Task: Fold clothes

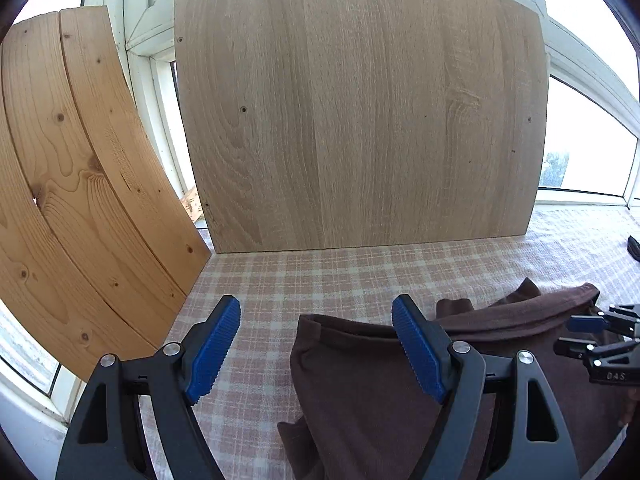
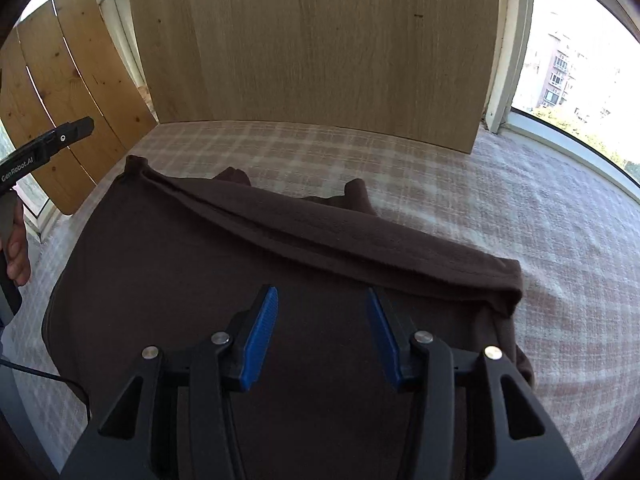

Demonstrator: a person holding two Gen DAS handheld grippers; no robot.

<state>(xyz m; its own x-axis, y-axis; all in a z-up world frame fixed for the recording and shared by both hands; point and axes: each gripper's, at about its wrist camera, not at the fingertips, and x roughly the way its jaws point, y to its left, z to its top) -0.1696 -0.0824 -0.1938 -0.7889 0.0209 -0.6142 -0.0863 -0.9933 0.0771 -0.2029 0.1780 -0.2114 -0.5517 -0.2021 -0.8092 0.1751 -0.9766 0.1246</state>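
Observation:
A dark brown garment (image 2: 208, 280) lies partly folded on the checked cloth, its far edge doubled over into a long band (image 2: 320, 232). It also shows in the left wrist view (image 1: 368, 384), at the lower right. My left gripper (image 1: 316, 320) is open and empty, above the garment's left edge. My right gripper (image 2: 322, 312) is open and empty, over the middle of the garment; it also shows at the right edge of the left wrist view (image 1: 596, 336). The left gripper shows at the left edge of the right wrist view (image 2: 76, 130).
A pink and white checked cloth (image 1: 320, 276) covers the surface. A large upright wooden panel (image 1: 360, 112) stands at the back. Pine boards (image 1: 80, 184) lean at the left. Windows surround the surface. A small dark object (image 1: 634, 248) lies at the far right.

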